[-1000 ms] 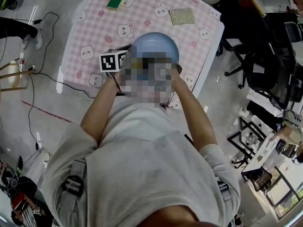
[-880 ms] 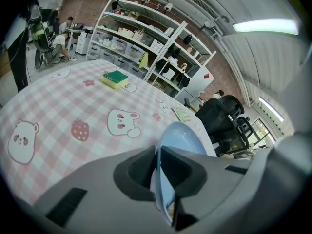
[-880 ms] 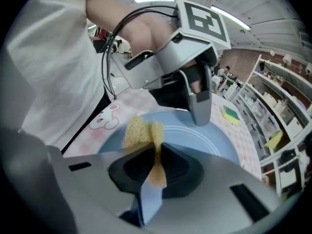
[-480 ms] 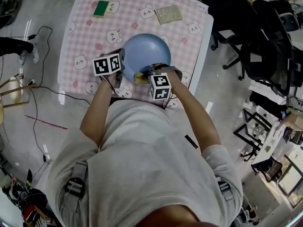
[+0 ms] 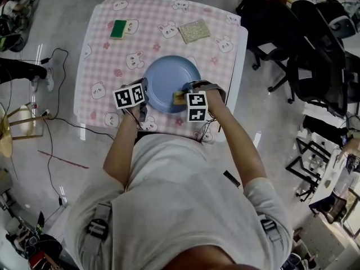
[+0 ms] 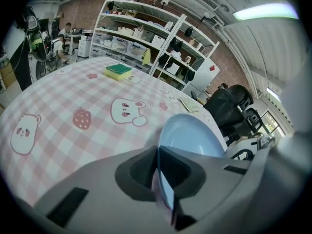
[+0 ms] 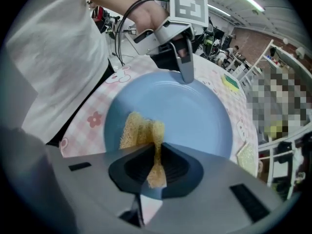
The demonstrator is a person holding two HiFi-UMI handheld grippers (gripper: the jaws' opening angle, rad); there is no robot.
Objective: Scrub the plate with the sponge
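A light blue plate lies on the pink checked table near its front edge. My left gripper is shut on the plate's left rim, which runs between the jaws in the left gripper view. My right gripper is shut on a yellow sponge, and the sponge rests on the plate's near right part. The left gripper shows across the plate in the right gripper view.
A green and yellow sponge lies at the table's far left, also seen as the sponge. A pale scouring cloth lies at the far right. Cables run over the floor on the left; office chairs stand on the right.
The head view has swung, so the table now sits lower in frame. Both grippers keep their hold, and the right one with the sponge has shifted slightly right on the plate.
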